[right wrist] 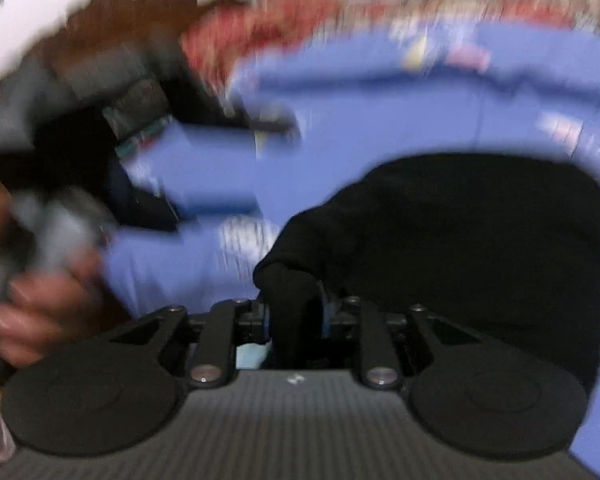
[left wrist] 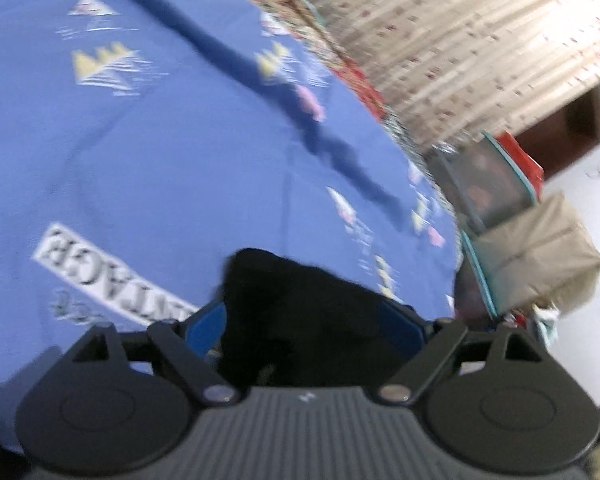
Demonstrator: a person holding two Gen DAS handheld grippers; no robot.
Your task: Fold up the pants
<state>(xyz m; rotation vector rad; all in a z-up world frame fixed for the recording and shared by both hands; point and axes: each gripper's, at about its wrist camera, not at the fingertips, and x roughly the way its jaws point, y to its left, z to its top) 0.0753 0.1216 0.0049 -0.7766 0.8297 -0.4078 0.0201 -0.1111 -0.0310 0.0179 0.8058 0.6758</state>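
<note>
Both tools have black pants fabric in them, so likely mid-fold: cloth lifted off the blue bedsheet [left wrist: 148, 152] and being carried. Left tool [left wrist: 300, 320]: blue pads set fairly wide with a bunch of the pants [left wrist: 292, 312] filling the gap; looks like it is clamped on that bunch, though blur leaves some doubt. Right tool [right wrist: 296, 312]: fingers drawn close together, pinching a narrow fold of pants [right wrist: 460, 248]; most of the cloth mass sits right of and beyond it. Hand [right wrist: 40, 292] gripping the other handle shows far left. Next move, my guess: lay the held edge flat onto the rest, keeping both ends level. Long axis and heading of the pants: can't tell, too bunched and blurred.
</note>
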